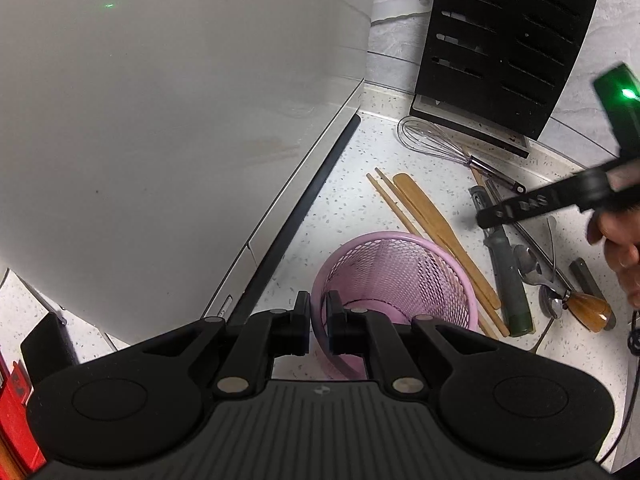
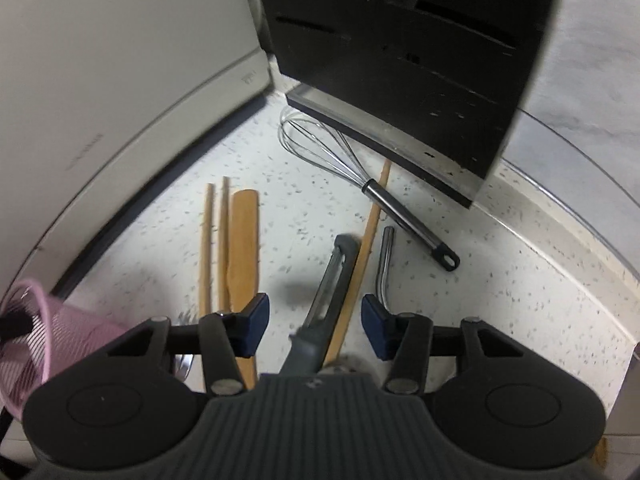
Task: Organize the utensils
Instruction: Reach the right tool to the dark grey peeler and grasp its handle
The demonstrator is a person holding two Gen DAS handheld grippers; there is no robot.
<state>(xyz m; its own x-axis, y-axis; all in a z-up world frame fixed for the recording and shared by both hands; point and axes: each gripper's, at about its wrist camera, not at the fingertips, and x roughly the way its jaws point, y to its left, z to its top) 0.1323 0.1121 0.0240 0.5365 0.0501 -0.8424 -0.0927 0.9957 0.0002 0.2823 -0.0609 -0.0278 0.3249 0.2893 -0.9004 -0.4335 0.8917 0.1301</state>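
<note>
A black knife block (image 2: 404,60) stands at the back of the speckled table (image 2: 520,280), well ahead of the right hand-held gripper (image 2: 315,322). The pink mesh basket (image 1: 396,276) has its near rim clamped between the closed pads of the left hand-held gripper (image 1: 318,320). A whisk (image 2: 360,176) lies just before the block. The right jaws stand about half open over a grey peeler (image 2: 332,300), seemingly not touching it. Chopsticks (image 2: 214,240) and a wooden spatula (image 2: 243,240) lie left of that gripper.

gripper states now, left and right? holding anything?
Left gripper: closed on the rim of the pink mesh basket.
Right gripper: open, holding nothing; the grey peeler lies between its fingers, untouched.
</note>
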